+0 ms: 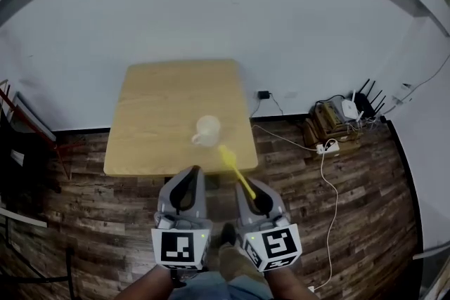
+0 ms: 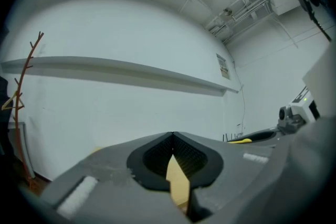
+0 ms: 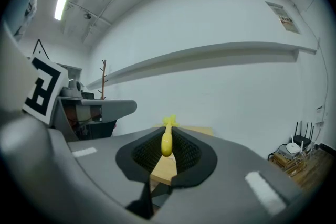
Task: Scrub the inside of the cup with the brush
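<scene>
A white cup [image 1: 207, 130] stands on the near right part of the wooden table [image 1: 162, 109]. My right gripper [image 1: 246, 186] hangs in front of the table's near edge, shut on the handle of a yellow brush [image 1: 235, 168]; the brush head points up toward the cup and stays short of it. In the right gripper view the brush [image 3: 166, 140] sticks out between the closed jaws of the right gripper [image 3: 167, 134]. My left gripper [image 1: 195, 171] hovers beside it, shut and empty. The left gripper [image 2: 172, 136] shows only a sliver of table [image 2: 178, 182] past its jaws.
A power strip [image 1: 325, 147], cables and a router [image 1: 349, 109] lie on the wood floor to the right of the table. A dark rack [image 1: 17, 144] stands at the left. A white wall runs behind the table. The person's feet [image 1: 228, 235] are below the grippers.
</scene>
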